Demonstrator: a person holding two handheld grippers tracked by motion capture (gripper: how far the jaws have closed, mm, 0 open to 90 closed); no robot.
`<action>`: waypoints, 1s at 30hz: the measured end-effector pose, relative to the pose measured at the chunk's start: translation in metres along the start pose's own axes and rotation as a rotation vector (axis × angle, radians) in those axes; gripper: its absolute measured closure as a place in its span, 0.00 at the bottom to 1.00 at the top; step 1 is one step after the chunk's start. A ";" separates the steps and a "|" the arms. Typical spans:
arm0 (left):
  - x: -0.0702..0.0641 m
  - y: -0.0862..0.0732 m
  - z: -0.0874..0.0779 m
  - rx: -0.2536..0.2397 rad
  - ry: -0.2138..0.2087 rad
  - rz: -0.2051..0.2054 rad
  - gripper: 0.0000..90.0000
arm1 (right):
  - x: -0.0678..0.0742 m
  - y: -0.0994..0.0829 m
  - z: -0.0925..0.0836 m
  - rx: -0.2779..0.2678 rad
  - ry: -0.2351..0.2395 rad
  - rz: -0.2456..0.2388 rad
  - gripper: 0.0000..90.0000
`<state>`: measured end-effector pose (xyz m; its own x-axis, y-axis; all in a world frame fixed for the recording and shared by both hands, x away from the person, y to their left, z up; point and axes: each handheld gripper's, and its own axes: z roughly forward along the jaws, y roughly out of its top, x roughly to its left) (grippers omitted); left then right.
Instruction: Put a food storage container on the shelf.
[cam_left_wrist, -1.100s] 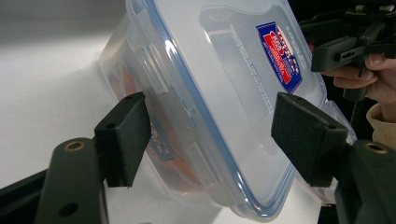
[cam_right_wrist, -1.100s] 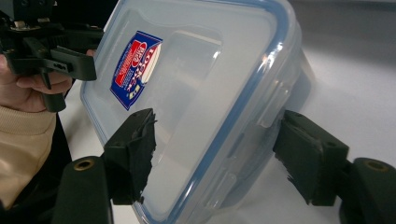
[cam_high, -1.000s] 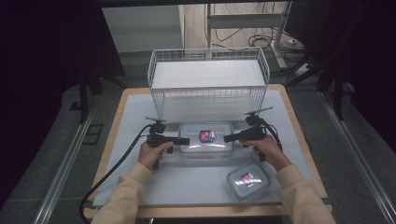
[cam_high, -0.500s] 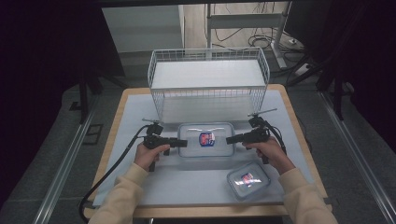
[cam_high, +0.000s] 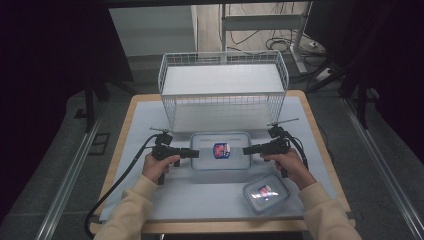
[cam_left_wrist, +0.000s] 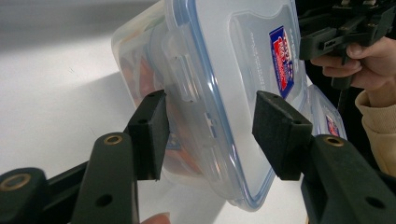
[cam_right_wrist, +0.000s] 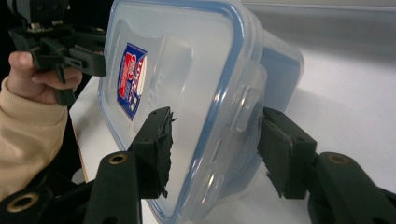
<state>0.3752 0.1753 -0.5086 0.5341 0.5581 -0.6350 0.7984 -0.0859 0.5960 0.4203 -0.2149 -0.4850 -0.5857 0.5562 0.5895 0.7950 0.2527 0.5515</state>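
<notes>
Left claw (cam_high: 196, 153) and right claw (cam_high: 246, 150) have just been closing onto opposite ends of the clear rectangular blue-rimmed plastic container (cam_high: 220, 150); pad contact is unconfirmed, so lifting appears premature.

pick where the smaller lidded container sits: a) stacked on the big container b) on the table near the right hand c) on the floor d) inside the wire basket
b: the smaller container lies on the table beside the person's right hand.

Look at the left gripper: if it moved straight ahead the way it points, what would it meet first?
Most likely the large clear container: its left end already lies between the jaws of the left gripper, which have just been closing.
</notes>
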 end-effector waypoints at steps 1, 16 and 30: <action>0.000 0.000 0.000 -0.003 0.001 -0.002 0.53 | 0.001 0.000 0.000 -0.002 -0.003 0.010 0.52; -0.006 -0.004 -0.002 -0.034 0.010 -0.009 0.56 | 0.006 -0.004 -0.005 -0.017 -0.004 0.033 0.56; -0.012 -0.004 -0.003 -0.049 0.023 0.015 0.57 | 0.008 -0.008 -0.010 -0.047 -0.011 -0.018 0.58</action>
<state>0.3654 0.1713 -0.5019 0.5391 0.5756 -0.6148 0.7753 -0.0540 0.6293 0.4078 -0.2203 -0.4782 -0.5979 0.5604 0.5731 0.7760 0.2255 0.5890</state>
